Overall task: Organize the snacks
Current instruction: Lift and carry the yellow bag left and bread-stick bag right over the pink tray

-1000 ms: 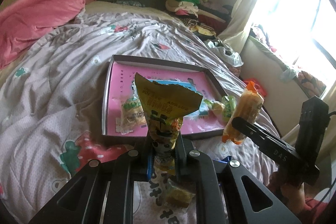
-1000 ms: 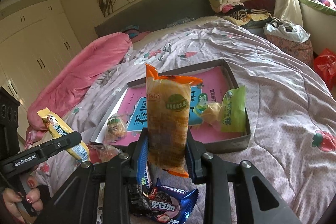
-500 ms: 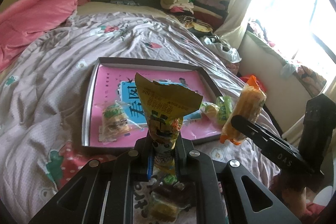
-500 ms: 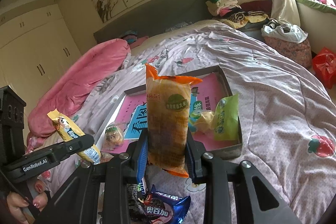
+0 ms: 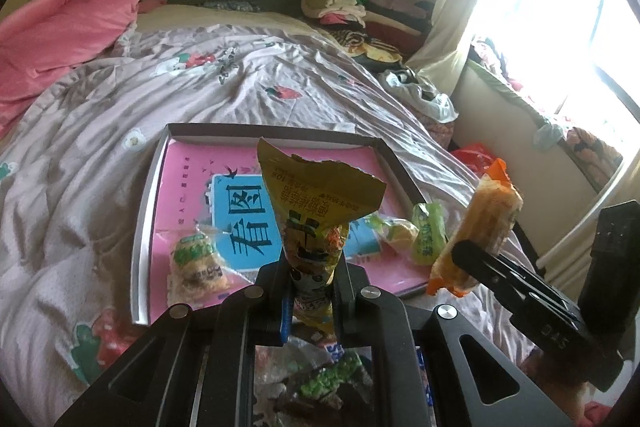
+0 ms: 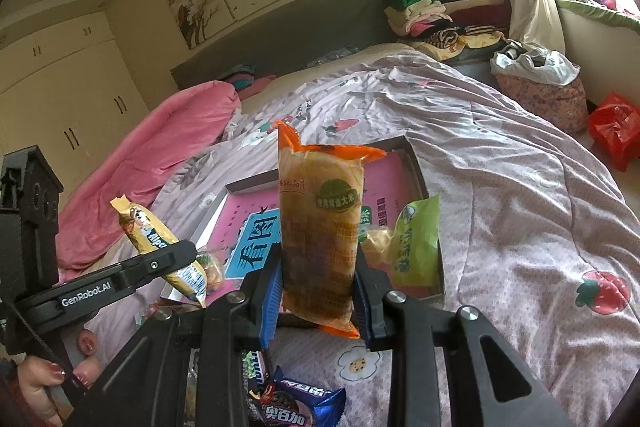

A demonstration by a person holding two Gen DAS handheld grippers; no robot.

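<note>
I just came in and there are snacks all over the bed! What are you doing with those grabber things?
A person is tidying snacks into the shallow box lying on the bed. The left gripper is shut on a yellow snack packet, and the right gripper is shut on an orange-edged snack pack. Both are held up just short of the box. Inside it already lie a small green-labelled snack and a light green packet. More snacks, like the blue packet, wait on the quilt.

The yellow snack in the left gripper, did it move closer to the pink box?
Yes. The yellow snack came nearer the pink box, whose near edge now sits lower in the left view.
</note>
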